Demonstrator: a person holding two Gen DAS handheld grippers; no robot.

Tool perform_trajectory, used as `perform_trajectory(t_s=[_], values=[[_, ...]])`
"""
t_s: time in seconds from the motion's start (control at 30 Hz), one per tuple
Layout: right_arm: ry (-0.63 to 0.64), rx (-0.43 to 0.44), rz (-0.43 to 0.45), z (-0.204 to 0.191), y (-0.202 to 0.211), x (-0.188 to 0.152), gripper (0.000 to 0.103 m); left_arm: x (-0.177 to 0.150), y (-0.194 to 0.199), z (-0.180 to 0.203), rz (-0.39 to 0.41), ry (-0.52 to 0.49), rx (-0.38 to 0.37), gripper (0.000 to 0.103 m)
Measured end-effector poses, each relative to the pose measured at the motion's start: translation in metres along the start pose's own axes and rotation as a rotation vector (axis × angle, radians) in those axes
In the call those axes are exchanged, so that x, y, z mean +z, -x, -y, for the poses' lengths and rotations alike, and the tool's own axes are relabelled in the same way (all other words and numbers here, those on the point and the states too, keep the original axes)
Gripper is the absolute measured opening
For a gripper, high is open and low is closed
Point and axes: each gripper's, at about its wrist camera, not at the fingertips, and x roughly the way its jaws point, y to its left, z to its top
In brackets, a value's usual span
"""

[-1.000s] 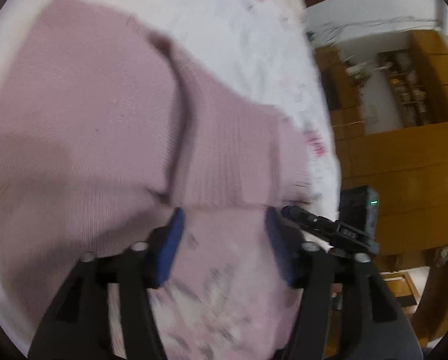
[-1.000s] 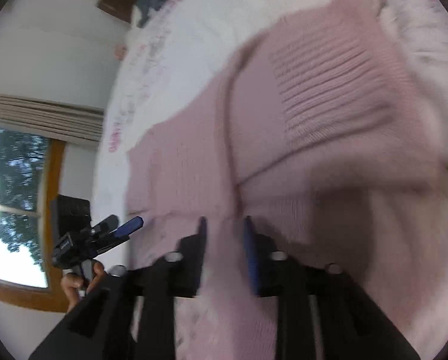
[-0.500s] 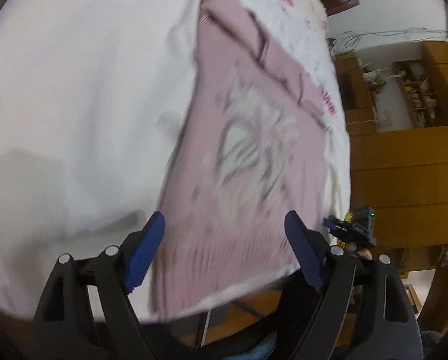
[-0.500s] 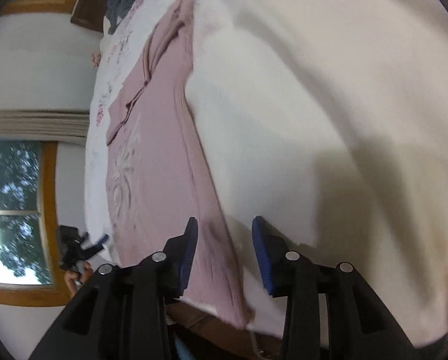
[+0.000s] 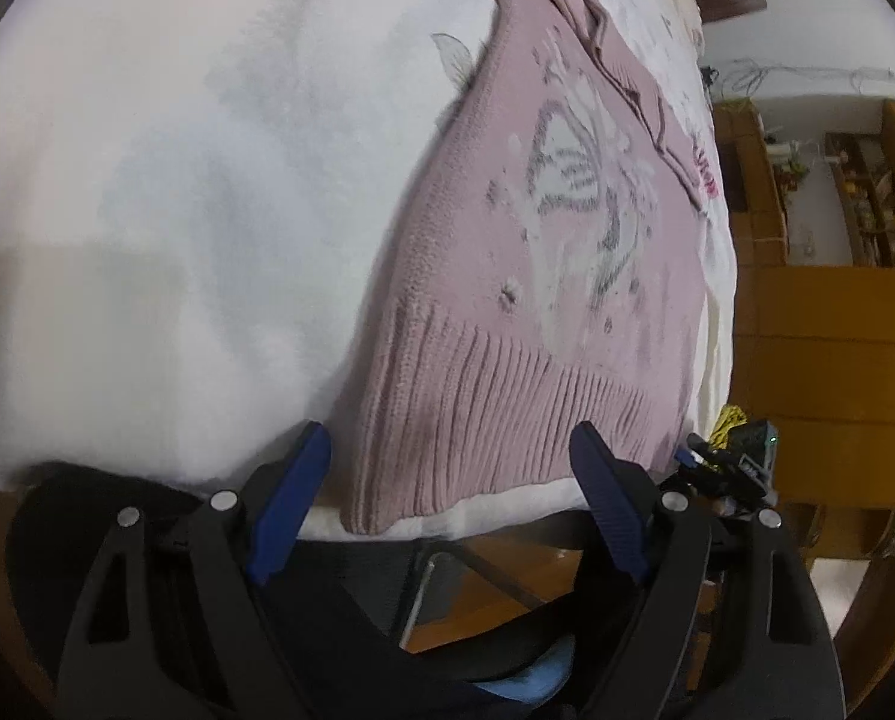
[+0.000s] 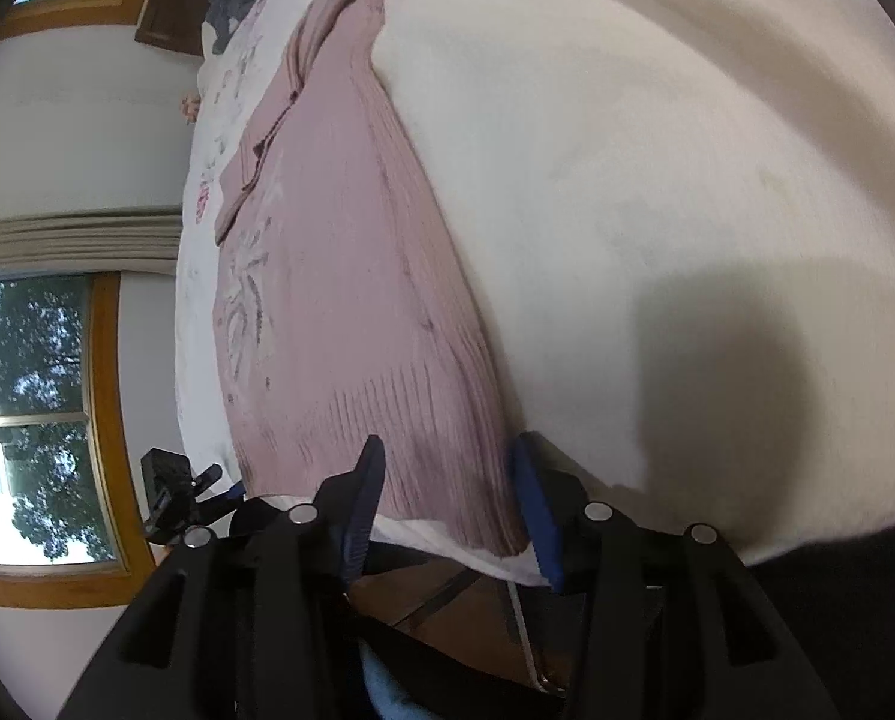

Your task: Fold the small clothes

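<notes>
We see a pink knitted sweater (image 5: 543,276) lying flat on a white blanket (image 5: 177,210), its ribbed hem at the near edge of the surface and its collar end pointing away from us. A white and grey butterfly pattern (image 5: 585,192) sits on its front; the small marks around it are too soft for us to read as letters. We find no label or brand anywhere on the sweater. Farther back, pink print on the bedding is too blurred to read.

Our left tongs (image 5: 447,504) stand wide open just short of the hem, with nothing between the blue pads. Our right tongs (image 6: 450,501) are open more narrowly, at the hem's right corner, also holding nothing; whether the pads brush the knit we cannot tell.

In the left view, the right tongs show small at the far right edge, partly cut off. In the right view, the left tongs show at the lower left in front of a window (image 6: 27,420). Under the blanket's edge a metal frame and a brown floor are only partly visible.
</notes>
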Motion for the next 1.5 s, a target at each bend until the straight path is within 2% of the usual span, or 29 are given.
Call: perform_trajectory(t_s=[0.13, 0.2, 0.33, 0.37, 0.4, 0.43, 0.47, 0.5, 0.53, 0.63, 0.73, 0.87, 1.03, 1.2, 1.5], values=[[-0.005, -0.004, 0.000, 0.002, 0.000, -0.005, 0.046, -0.002, -0.007, 0.000, -0.016, 0.006, -0.009, 0.061], [-0.010, -0.007, -0.011, 0.002, -0.004, -0.007, 0.046, -0.004, -0.011, -0.002, -0.027, 0.014, -0.015, 0.047], [-0.007, -0.026, -0.022, 0.000, -0.011, -0.010, 0.046, -0.011, -0.020, -0.003, -0.037, 0.016, -0.022, 0.032], [-0.002, -0.029, -0.020, 0.000, -0.011, -0.011, 0.045, -0.012, -0.019, -0.003, -0.029, 0.015, -0.019, 0.026], [0.004, -0.033, -0.018, -0.002, -0.011, -0.011, 0.042, -0.012, -0.018, -0.003, -0.019, 0.019, -0.023, 0.020], [0.010, -0.035, -0.020, -0.003, -0.012, -0.011, 0.031, -0.013, -0.014, -0.004, -0.002, 0.027, -0.038, 0.017], [0.018, -0.033, -0.029, -0.005, -0.013, -0.011, 0.026, -0.013, -0.011, -0.004, 0.009, 0.033, -0.057, 0.010], [0.029, -0.040, -0.037, -0.007, -0.013, -0.012, 0.016, -0.014, -0.008, -0.003, 0.018, 0.032, -0.072, 0.009], [0.036, -0.047, -0.033, -0.008, -0.013, -0.013, 0.010, -0.016, -0.006, -0.003, 0.025, 0.030, -0.079, 0.009], [0.048, -0.011, -0.013, -0.012, -0.004, -0.016, 0.009, -0.021, 0.002, 0.001, 0.056, 0.032, -0.116, 0.008], [0.053, 0.035, 0.013, -0.017, 0.009, -0.017, 0.009, -0.024, 0.015, 0.003, 0.109, 0.060, -0.208, 0.007], [0.045, 0.115, 0.043, -0.025, 0.027, -0.013, 0.009, -0.028, 0.031, 0.013, 0.162, 0.070, -0.293, 0.007], [0.044, 0.185, 0.079, -0.039, 0.044, -0.003, 0.009, -0.019, 0.053, 0.033, 0.215, 0.058, -0.363, 0.007], [0.061, 0.220, 0.113, -0.063, 0.055, 0.014, 0.009, -0.001, 0.073, 0.051, 0.255, 0.051, -0.398, 0.007], [0.095, 0.238, 0.183, -0.104, 0.083, 0.069, 0.008, 0.068, 0.096, 0.079, 0.305, 0.051, -0.400, 0.007]])
